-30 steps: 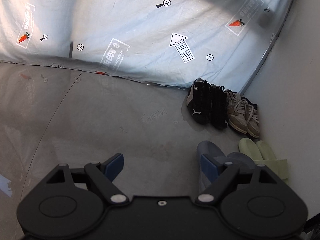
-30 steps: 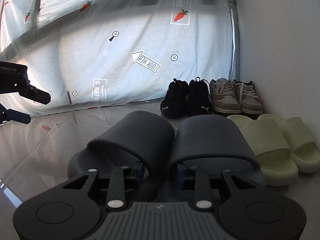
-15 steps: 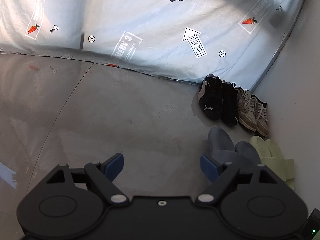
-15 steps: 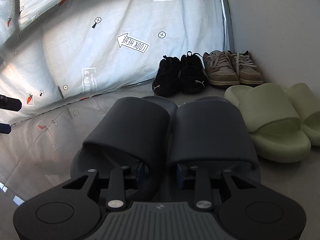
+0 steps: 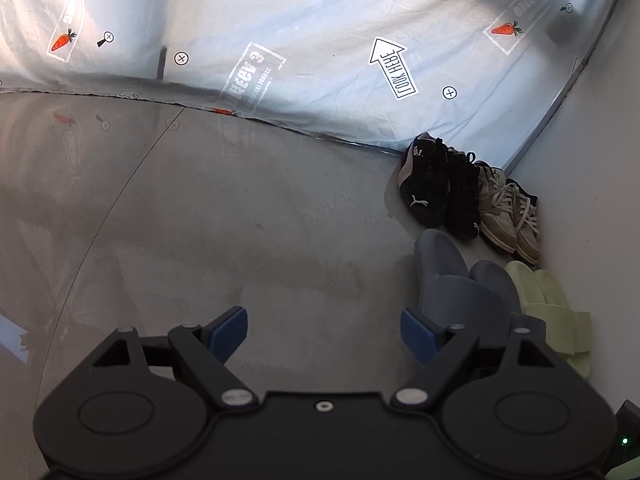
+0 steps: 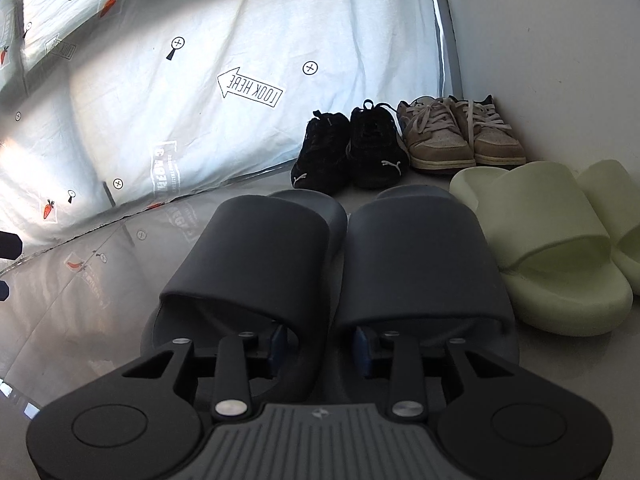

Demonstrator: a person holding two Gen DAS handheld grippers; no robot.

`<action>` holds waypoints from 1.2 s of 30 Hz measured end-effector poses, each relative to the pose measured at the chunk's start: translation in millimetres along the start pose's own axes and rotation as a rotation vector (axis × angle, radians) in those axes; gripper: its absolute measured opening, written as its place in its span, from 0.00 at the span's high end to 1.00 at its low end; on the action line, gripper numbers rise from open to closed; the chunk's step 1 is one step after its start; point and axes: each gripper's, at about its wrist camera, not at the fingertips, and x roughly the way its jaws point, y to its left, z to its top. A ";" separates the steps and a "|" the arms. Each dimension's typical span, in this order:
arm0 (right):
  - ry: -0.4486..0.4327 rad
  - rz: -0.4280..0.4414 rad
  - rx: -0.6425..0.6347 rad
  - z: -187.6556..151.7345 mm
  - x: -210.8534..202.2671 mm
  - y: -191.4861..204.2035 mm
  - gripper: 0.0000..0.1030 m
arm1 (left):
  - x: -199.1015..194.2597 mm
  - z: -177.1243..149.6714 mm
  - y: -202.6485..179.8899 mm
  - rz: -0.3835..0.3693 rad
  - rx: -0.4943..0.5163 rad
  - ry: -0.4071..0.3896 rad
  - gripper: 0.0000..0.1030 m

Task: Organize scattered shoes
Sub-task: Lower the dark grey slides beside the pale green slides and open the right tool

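Right gripper (image 6: 320,350): fingers inside dark slides (image 6: 420,256), pinching adjacent inner straps; pair on floor, long axis toward 12 o'clock, green slides (image 6: 548,232) at 2 o'clock. Left gripper (image 5: 323,330): fingers wide apart, empty.

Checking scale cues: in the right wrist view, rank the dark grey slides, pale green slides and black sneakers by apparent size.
1. dark grey slides, nearest the camera
2. pale green slides
3. black sneakers, farthest, so true size unsure
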 end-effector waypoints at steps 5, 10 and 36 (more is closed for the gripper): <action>-0.004 -0.001 -0.004 2.2 4.1 -0.8 0.63 | 13.2 3.2 -1.8 0.026 0.010 0.000 0.18; -0.007 -0.017 -0.024 5.2 10.5 2.1 0.62 | 24.9 5.9 0.0 0.066 0.000 0.006 0.18; 0.019 -0.009 -0.069 21.1 40.0 9.7 0.54 | 32.9 7.5 11.6 0.068 -0.014 0.022 0.18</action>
